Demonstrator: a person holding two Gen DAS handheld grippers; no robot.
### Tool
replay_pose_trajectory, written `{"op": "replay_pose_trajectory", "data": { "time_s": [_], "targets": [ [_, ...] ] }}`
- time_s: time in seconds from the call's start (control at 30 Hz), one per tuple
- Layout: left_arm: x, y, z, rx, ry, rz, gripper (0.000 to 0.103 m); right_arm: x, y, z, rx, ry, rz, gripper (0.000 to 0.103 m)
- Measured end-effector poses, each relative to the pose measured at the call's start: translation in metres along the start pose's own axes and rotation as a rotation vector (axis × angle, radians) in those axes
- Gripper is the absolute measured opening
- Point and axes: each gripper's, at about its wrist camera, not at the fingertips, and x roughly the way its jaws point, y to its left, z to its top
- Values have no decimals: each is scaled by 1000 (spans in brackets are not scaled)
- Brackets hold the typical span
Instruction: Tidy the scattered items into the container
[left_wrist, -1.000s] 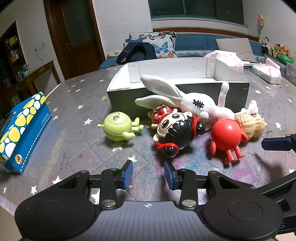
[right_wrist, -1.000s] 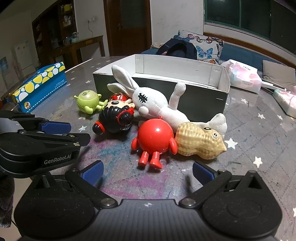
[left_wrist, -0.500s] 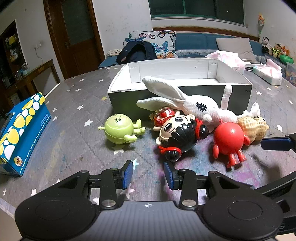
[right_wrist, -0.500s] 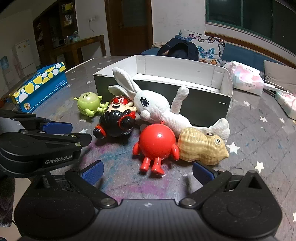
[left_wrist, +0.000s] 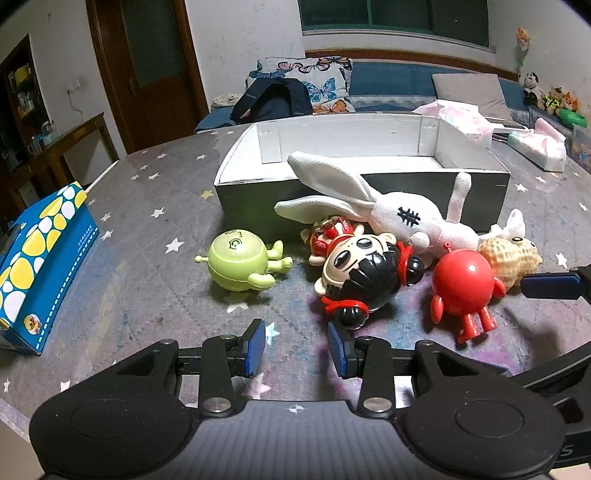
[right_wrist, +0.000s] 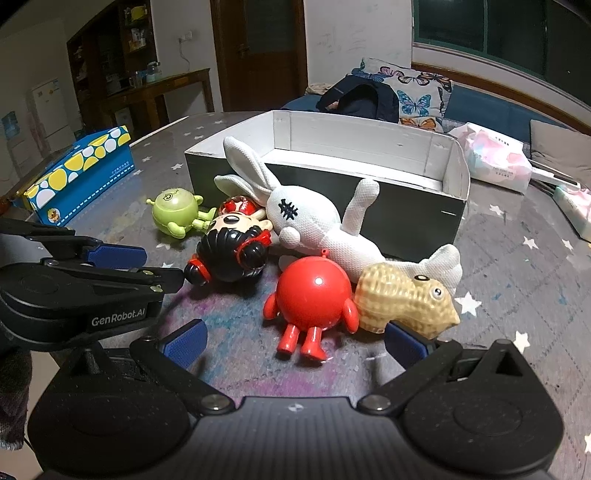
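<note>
- Five toys bunched on the star-print table (left_wrist: 155, 236), right against the near wall of the container (left_wrist: 369, 166), an open box, dark outside, white inside.
- The white plush rabbit (left_wrist: 402, 218) sprawls across the back of the pile, one long ear lying up over the box's near rim, a black stitched mark on its body.
- In front of it, the black-haired doll head (left_wrist: 358, 277) lies on its side, big eyes up, red bands at its hair buns; a small red figure (left_wrist: 332, 234) is tucked behind it, mostly hidden.
- The green round toy (left_wrist: 240, 264) sits off to the left, apart from the rest.
- The red ball figure (right_wrist: 314, 295) with stubby legs touches the peanut-shaped toy (right_wrist: 402, 302), googly eye showing.
- Left gripper (left_wrist: 295, 349): blue pads a modest gap apart, holding nothing, low over the table just short of the doll head.
- Right gripper (right_wrist: 295, 339): fingers spread wide, empty, the red figure's feet between the pads; the right pad sits just under the peanut, contact unclear.
- A blue-and-yellow tissue box (left_wrist: 40, 258) sits at the left, partly cut off by the frame.
- The box floor is out of sight behind its wall.
</note>
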Motion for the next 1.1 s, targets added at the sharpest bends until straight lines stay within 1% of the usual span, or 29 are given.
{"op": "replay_pose_trajectory", "data": {
  "time_s": [0.33,0.6,0.97,1.1],
  "targets": [
    [-1,4,-1,-6,7,-3,40,1,-2,1,1,4,1,102],
    [-8,7,-4,-17,4,-22,40,-6,-6,-1,11,-15,0,102],
    [-16,4,-7,-7,2,-24,40,-15,-5,-4,12,-36,10,101],
    [-20,4,-7,-5,-2,-32,40,-17,-4,-6,12,-41,15,98]
  ]
}}
